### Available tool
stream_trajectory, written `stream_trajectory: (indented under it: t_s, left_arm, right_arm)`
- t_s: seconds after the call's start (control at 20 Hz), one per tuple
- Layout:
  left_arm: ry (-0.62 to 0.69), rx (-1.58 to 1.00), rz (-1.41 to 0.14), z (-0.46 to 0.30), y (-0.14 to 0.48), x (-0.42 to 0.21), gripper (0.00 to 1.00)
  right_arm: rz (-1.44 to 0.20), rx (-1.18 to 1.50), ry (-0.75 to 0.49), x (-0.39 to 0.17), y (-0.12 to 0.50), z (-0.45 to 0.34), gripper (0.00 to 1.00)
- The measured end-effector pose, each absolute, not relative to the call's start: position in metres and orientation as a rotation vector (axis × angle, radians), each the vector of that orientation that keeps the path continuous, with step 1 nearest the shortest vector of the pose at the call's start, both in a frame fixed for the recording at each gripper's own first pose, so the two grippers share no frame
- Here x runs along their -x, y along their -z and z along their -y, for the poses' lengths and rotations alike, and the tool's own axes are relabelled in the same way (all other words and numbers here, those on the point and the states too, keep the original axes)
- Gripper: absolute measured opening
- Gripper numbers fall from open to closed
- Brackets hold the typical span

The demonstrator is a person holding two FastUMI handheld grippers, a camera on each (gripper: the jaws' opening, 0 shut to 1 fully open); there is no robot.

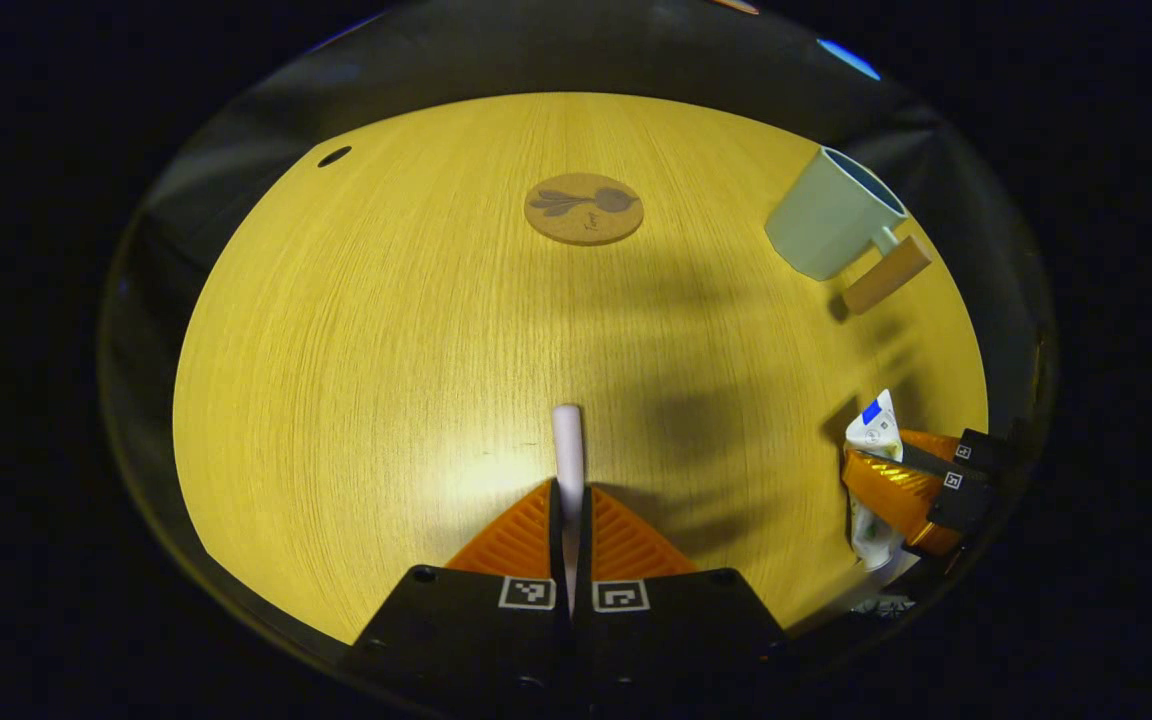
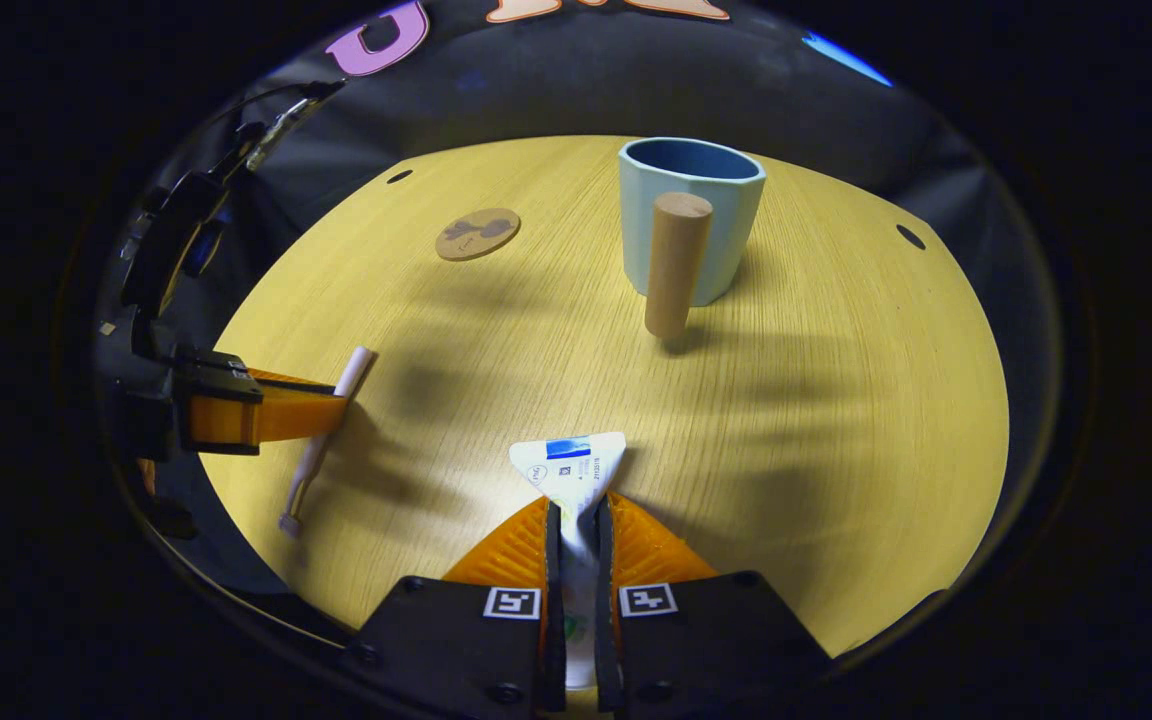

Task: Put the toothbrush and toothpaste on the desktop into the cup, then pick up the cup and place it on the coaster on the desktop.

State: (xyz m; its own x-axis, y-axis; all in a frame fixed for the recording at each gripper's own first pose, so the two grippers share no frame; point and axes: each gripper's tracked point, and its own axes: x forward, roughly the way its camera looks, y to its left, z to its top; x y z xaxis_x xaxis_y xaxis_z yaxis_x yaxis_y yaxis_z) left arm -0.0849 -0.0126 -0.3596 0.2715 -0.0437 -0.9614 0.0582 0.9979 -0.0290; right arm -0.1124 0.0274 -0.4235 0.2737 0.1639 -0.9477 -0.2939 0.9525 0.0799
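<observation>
My left gripper (image 1: 569, 500) is shut on a white toothbrush (image 1: 568, 445) whose handle end pokes out forward over the table. In the right gripper view the same toothbrush (image 2: 321, 440) hangs slanted in the left gripper (image 2: 336, 410), bristle end low near the table edge. My right gripper (image 2: 576, 520) is shut on a white toothpaste tube (image 2: 571, 465) with a blue mark; this gripper (image 1: 896, 480) and the toothpaste tube (image 1: 874, 428) also appear at the right of the left gripper view. A pale blue cup (image 2: 691, 215) with a wooden handle (image 2: 674, 262) stands upright ahead. The round cork coaster (image 1: 583, 208) lies far ahead.
The round yellow wooden table (image 1: 386, 350) has small dark holes (image 1: 334, 156) near its far rim. The coaster (image 2: 477, 233) lies to the left of the cup in the right gripper view. Dark cloth surrounds the table.
</observation>
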Motion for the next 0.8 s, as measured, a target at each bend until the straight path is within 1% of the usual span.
stream_trajectory:
  t_s: [0.1,0.15,0.2,0.25,0.3,0.35,0.6,0.8]
  left_arm:
    - [0.08,-0.003,-1.269,0.014,0.359,0.083,0.0]
    - [0.095,0.017,-1.257,0.018,0.358,0.084,0.0]
    - [0.1,0.04,-1.261,0.021,0.358,0.086,0.0]
    - [0.104,0.059,-1.258,0.023,0.358,0.088,0.0]
    - [0.11,0.072,-1.247,0.024,0.357,0.088,0.0]
    - [0.116,0.076,-1.22,0.024,0.352,0.087,0.0]
    - [0.163,0.083,-1.105,0.035,0.321,0.075,0.0]
    - [0.192,0.093,-1.054,0.041,0.299,0.071,0.0]
  right_arm:
    - [-1.245,0.117,-0.304,0.11,0.423,-0.029,0.15]
    - [-1.241,0.108,-0.307,0.111,0.423,-0.029,0.12]
    - [-1.242,0.089,-0.308,0.111,0.422,-0.03,0.14]
    - [-1.245,0.072,-0.312,0.112,0.421,-0.031,0.12]
    - [-1.228,0.057,-0.31,0.107,0.418,-0.03,0.12]
    - [-1.21,0.041,-0.315,0.104,0.413,-0.032,0.14]
    - [-1.094,-0.066,-0.311,0.081,0.378,-0.035,0.14]
    - [-1.025,-0.118,-0.327,0.062,0.348,-0.039,0.14]
